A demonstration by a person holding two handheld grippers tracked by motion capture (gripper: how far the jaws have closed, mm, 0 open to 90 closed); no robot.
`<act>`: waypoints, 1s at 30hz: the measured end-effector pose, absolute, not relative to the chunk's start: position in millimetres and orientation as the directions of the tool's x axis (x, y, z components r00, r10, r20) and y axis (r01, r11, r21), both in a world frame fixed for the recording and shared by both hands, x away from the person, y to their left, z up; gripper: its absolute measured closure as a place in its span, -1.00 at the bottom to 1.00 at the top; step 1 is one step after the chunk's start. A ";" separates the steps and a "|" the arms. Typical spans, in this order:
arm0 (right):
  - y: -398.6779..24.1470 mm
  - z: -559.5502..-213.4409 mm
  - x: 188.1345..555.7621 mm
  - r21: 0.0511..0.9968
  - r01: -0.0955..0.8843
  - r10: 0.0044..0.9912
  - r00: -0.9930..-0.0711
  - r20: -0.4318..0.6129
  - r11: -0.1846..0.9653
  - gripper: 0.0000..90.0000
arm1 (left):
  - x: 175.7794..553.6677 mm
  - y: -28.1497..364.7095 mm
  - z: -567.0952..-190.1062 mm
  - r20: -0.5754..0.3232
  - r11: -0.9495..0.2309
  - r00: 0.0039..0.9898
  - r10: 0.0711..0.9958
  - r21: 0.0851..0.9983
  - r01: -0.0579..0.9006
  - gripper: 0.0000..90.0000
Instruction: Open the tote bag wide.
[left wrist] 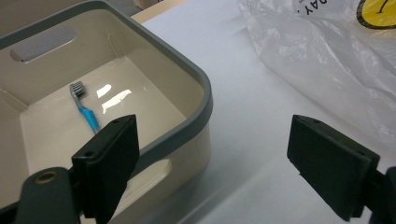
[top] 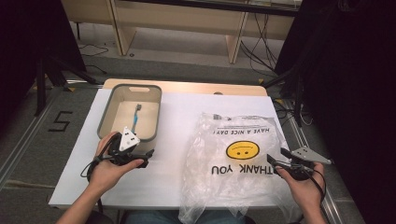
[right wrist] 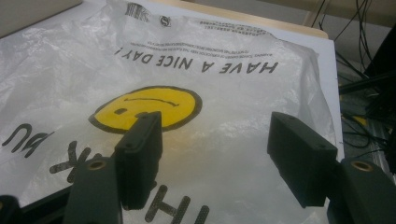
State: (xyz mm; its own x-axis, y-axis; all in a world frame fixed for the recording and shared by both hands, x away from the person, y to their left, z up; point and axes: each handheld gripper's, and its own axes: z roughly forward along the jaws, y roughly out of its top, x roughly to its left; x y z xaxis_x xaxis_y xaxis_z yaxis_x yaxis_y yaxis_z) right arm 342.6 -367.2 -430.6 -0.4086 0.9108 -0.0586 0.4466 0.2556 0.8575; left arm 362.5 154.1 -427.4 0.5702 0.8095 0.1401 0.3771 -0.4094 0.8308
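1. White bench (top: 173,140) is carrying a bin (top: 108,112) far left, a toothbrush (top: 136,117) lying inside.
2. Bag (top: 233,158) is lying flat at right.
3. Left tool (top: 137,162) is hovering released near the bin.
4. Right tool (top: 275,161) is hovering released over the bag's right edge.

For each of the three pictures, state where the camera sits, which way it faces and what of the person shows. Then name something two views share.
High view: above the person's side of the table, facing forward and down; both forearms, left gripper and right gripper show.
Left gripper view: rides on the left gripper, facing the bin with the toothbrush; its two open fingers show.
Right gripper view: rides on the right gripper, looking over the plastic bag; its open fingers show.
Shared: the bag's smiley face in high and right gripper views.
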 end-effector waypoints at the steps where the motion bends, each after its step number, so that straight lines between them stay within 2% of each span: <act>1: -367.0 -430.5 342.9 0.857 0.448 0.909 -0.412 -0.056 0.256 -0.19 | 362.7 154.8 -427.8 0.139 -0.410 0.569 0.810 0.829 0.381 -0.64; 6: -365.9 -430.3 343.3 0.855 0.450 0.909 -0.413 -0.056 0.257 -0.19 | 362.2 155.2 -426.1 0.130 -0.401 0.570 0.811 0.834 0.380 -0.63; 7: -366.3 -430.3 343.2 0.854 0.453 0.910 -0.412 -0.056 0.258 -0.19 | 360.1 152.5 -424.3 0.099 -0.381 0.584 0.806 0.841 0.383 -0.62; 9: -367.0 -430.2 343.2 0.852 0.457 0.912 -0.406 -0.055 0.255 -0.19 | 358.6 149.7 -423.0 0.091 -0.378 0.595 0.798 0.845 0.378 -0.62; 14: -369.5 -430.3 347.6 0.838 0.490 0.931 -0.359 -0.057 0.240 -0.18 | 348.8 123.9 -418.9 0.098 -0.415 0.655 0.749 0.841 0.348 -0.59; 23: -365.6 -433.8 349.0 0.808 0.532 0.934 -0.354 -0.057 0.251 -0.18 | 342.8 73.4 -422.2 0.085 -0.484 0.750 0.656 0.809 0.332 -0.44; 30: -373.1 -438.0 350.4 0.776 0.584 0.944 -0.325 -0.048 0.241 -0.17 | 350.3 42.8 -443.9 0.042 -0.539 0.800 0.599 0.760 0.364 -0.27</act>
State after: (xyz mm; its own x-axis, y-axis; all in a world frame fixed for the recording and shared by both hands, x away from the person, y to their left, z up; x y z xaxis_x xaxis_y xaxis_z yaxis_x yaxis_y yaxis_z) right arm 350.4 -373.1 -438.0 -0.3253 0.9444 -0.0483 0.5835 0.2407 0.7756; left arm 350.3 42.8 -443.9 0.7998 0.5988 0.0418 0.3637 -0.5389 0.7598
